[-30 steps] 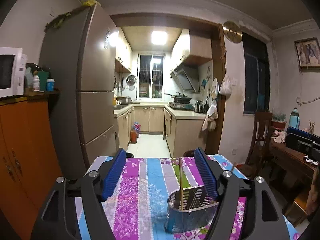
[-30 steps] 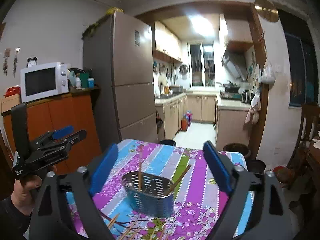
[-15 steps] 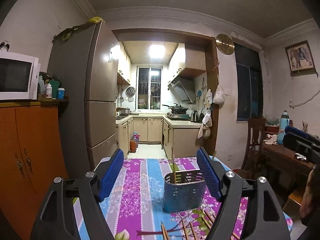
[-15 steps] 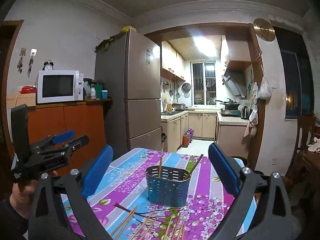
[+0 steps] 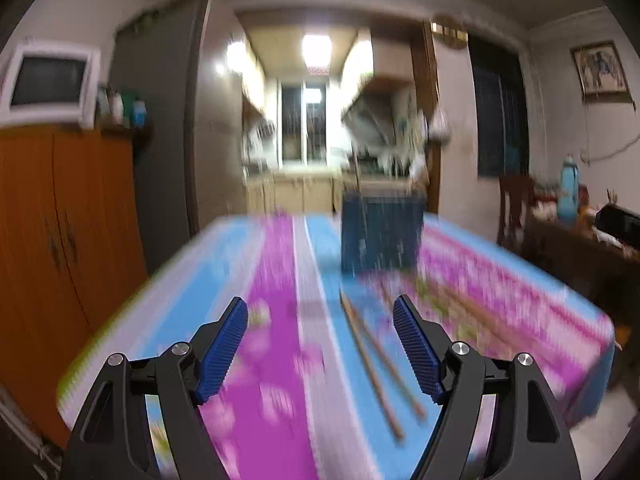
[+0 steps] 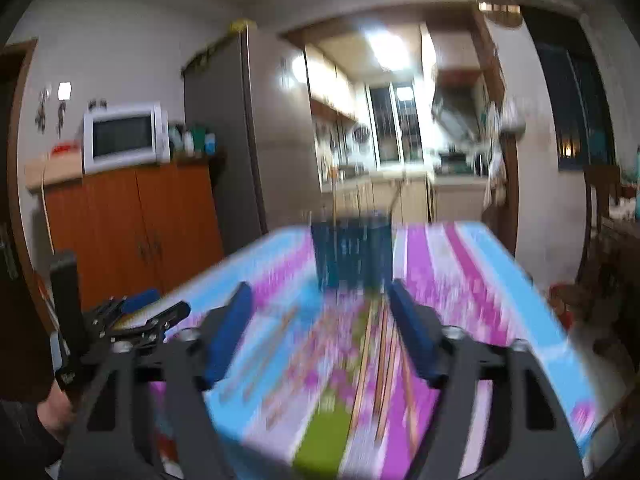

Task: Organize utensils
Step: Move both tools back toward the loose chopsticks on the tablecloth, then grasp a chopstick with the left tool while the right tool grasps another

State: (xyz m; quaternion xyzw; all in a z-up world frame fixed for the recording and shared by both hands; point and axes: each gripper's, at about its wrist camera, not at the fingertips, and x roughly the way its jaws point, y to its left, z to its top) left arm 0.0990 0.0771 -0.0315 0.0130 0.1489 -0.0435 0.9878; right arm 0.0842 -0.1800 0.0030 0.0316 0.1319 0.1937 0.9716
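- Chopsticks lie loose on the tablecloth, thin wooden rods, pale brown, running lengthwise away from the camera; two show clearly in the left wrist view, several more in a blurred bundle in the right wrist view.
- Holder stands upright at the far end of the sticks, a dark perforated metal basket with one stick already upright inside; probable destination for the rest.
- Left gripper is low over the cloth, jaws spread wide, nothing clasped; the two sticks sit between the blue ribbed pads but nearer the right one, untouched.
- Right gripper has its jaws closing; the bundle lies in the gap close to the right-hand pad, and blur hides whether any contact exists.
- Judgement: both tools are lined up along the sticks' length so a pinch takes them across the grain.
- Cloth is glossy, striped pink, blue and white with floral print; slick surface, so thin rods may roll.
- Person's left hand shows at frame edge, behind the other gripper.
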